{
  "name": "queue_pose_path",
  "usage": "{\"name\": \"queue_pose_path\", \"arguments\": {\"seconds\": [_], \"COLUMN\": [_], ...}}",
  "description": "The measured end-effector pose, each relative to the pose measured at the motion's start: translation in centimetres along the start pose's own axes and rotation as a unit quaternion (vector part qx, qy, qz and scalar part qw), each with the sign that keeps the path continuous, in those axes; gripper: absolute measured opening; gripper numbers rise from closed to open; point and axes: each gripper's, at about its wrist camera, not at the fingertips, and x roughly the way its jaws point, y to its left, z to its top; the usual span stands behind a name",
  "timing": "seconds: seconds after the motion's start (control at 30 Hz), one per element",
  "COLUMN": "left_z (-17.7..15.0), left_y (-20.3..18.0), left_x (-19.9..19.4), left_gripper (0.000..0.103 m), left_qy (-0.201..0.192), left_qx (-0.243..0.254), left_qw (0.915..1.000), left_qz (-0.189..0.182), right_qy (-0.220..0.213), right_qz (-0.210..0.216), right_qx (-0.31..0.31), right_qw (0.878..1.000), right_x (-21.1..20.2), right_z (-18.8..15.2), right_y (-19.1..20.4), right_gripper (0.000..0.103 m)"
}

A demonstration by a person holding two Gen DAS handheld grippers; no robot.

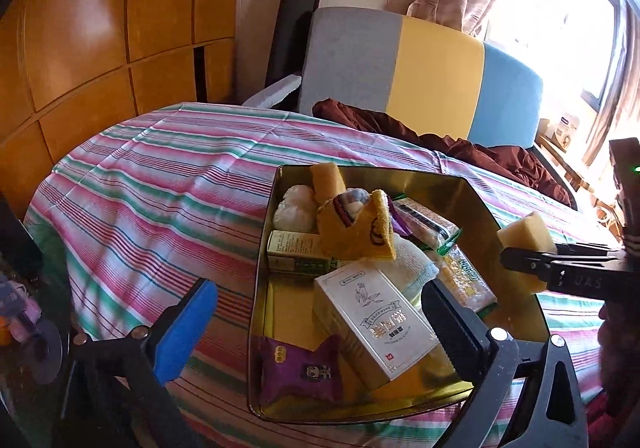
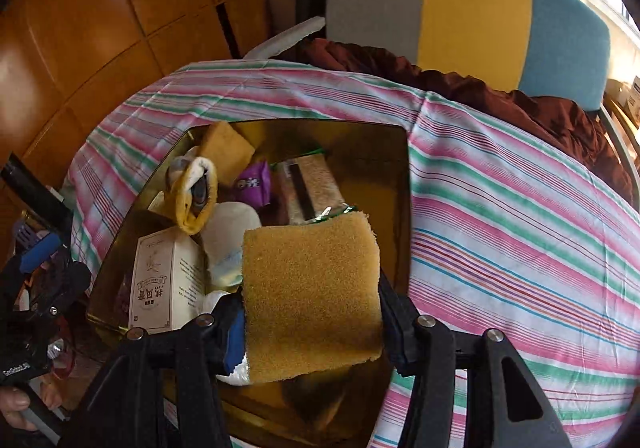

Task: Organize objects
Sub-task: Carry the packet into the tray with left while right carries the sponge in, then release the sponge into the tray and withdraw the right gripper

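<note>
A bed under a striped sheet fills the space ahead of both sets of jaws, and on it sits a gold metal tin, already crowded. The left gripper stands with its jaws spread wide and nothing between them; the tin's near left corner lies between the fingers. Just inside its right finger is a white printed carton, with a purple snack packet nearer and lower, and a yellow patterned cloth farther ahead. The right gripper is clamped on a yellow sponge block, pinched on both sides (its far edge juts forward past the fingertips), held over the tin's near right part. A second sponge lies in the tin's far left corner.
</note>
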Motion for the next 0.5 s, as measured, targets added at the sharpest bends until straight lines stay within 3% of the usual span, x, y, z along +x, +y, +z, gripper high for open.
{"name": "queue_pose_path", "arguments": {"seconds": [0.13, 0.27, 0.5], "left_z": [-0.1, -0.4, -0.7], "left_y": [0.6, 0.6, 0.1], "left_x": [0.0, -0.1, 0.2], "left_gripper": [0.103, 0.103, 0.103], "left_qy": [0.005, 0.001, 0.0], "left_qx": [-0.001, 0.003, 0.004], "left_qw": [0.9998, 0.9996, 0.9996], "left_qz": [0.018, 0.028, 0.028], "right_qy": [0.029, 0.047, 0.028], "right_qz": [-0.021, -0.013, -0.009], "right_qx": [-0.012, -0.004, 0.01], "right_qw": [0.999, 0.999, 1.0], "right_x": [3.3, 4.6, 3.8], "right_z": [0.0, -0.3, -0.8], "right_y": [0.7, 0.4, -0.3], "right_gripper": [0.055, 0.056, 0.073]}}
